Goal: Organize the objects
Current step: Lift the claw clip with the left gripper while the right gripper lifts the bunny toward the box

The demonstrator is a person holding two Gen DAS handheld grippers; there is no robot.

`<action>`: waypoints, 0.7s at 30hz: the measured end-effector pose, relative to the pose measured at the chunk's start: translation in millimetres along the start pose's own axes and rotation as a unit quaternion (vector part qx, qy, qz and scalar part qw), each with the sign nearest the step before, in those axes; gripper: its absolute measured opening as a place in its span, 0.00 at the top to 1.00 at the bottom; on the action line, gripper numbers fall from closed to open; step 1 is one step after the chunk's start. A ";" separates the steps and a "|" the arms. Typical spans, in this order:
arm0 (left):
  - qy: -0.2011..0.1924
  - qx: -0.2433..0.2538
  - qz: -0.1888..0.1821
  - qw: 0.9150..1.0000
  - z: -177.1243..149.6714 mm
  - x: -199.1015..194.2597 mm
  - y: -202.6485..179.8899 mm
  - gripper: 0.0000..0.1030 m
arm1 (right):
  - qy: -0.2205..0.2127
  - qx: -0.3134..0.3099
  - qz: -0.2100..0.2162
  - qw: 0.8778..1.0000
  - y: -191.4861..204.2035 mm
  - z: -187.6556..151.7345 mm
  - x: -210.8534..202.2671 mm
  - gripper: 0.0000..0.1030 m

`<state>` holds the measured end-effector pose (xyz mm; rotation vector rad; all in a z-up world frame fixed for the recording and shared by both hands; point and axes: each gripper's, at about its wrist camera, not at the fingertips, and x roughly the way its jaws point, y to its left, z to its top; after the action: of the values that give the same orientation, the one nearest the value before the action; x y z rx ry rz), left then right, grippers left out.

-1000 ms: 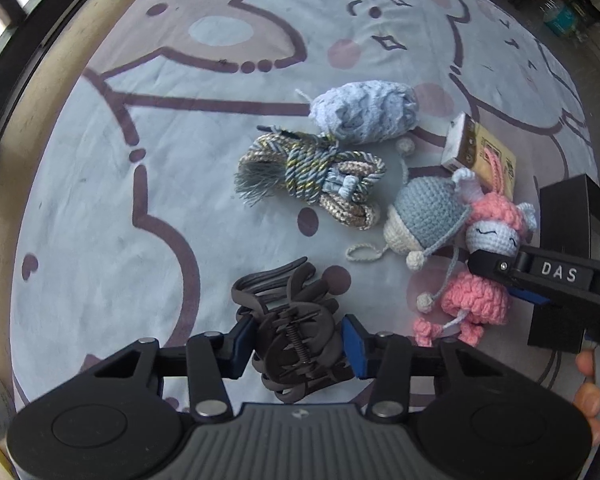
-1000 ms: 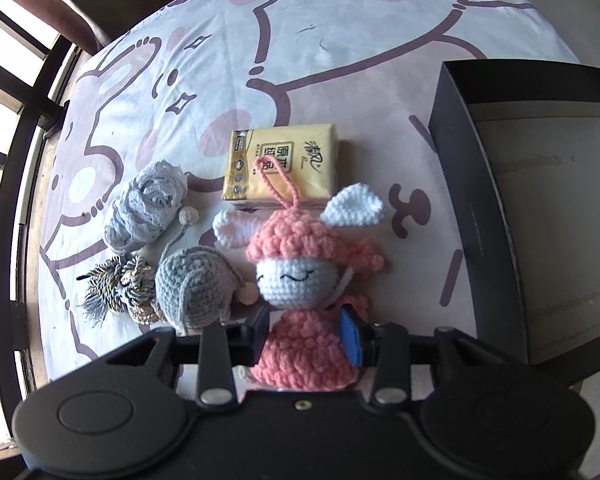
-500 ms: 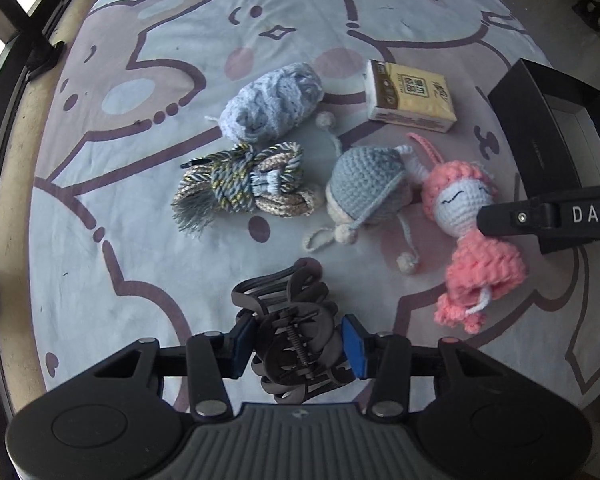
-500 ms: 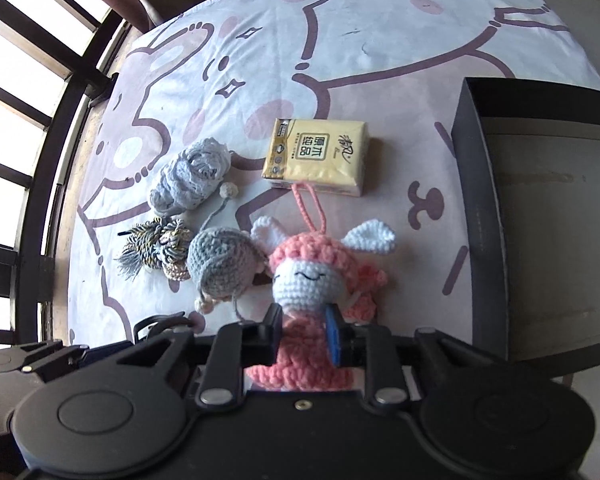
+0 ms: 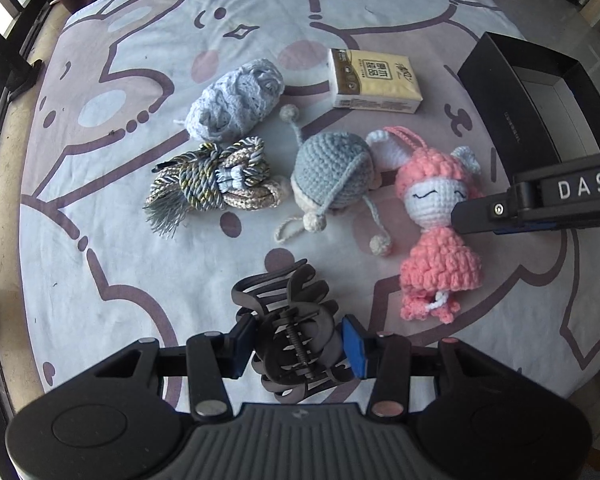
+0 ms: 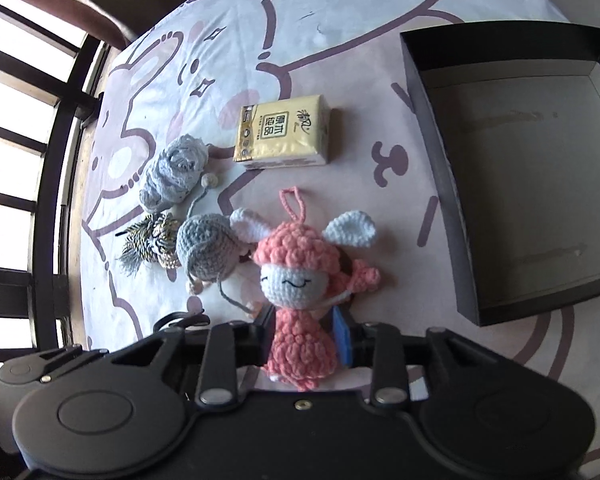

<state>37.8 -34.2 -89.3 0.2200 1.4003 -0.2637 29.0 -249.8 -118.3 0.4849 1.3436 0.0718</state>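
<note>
Two tools are at work on the cartoon-print sheet (image 5: 100, 240); the left tool (image 5: 298, 346) is clamped on a black hair claw (image 5: 296, 336) just beside the pink crochet doll (image 6: 296, 280); the right tool (image 6: 302, 338), its jaws just widening, presses the doll's skirt; the black box (image 6: 432, 128) sits near the doll.

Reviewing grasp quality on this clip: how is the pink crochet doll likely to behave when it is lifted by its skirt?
The pink crochet doll looks soft and stuffed, so the right gripper probably squashes the skirt rather than slipping. Gripped low, its larger head may flop sideways. Its hanging loop and ears look limp and could snag the grey crochet doll touching it.
</note>
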 end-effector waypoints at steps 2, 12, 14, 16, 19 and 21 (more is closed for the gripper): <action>0.004 -0.004 0.002 1.000 -0.6 2.1 3.4 0.54 | 0.005 0.004 -0.005 1.000 2.3 1.0 5.5 0.63; 0.029 -0.045 -0.009 0.999 -2.0 8.3 16.1 0.53 | 0.027 0.001 -0.042 0.999 19.5 3.8 38.3 0.61; 0.026 -0.059 -0.018 0.998 -2.4 6.5 20.6 0.53 | 0.032 -0.004 -0.050 0.998 22.3 3.4 43.7 0.60; 0.020 -0.071 -0.022 0.997 -1.8 3.8 24.3 0.53 | 0.035 -0.008 -0.053 0.998 23.1 3.8 46.9 0.60; 0.012 -0.083 -0.024 0.996 -0.3 -0.3 26.9 0.54 | 0.036 -0.010 -0.053 0.998 22.7 4.5 48.5 0.60; 0.011 -0.078 -0.020 0.997 -0.7 -1.6 25.3 0.54 | 0.038 -0.014 -0.049 0.998 21.9 4.3 48.5 0.66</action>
<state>44.7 -9.9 -87.9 0.0652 1.4421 -0.1842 49.5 -215.7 -153.8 0.3951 1.4374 0.0284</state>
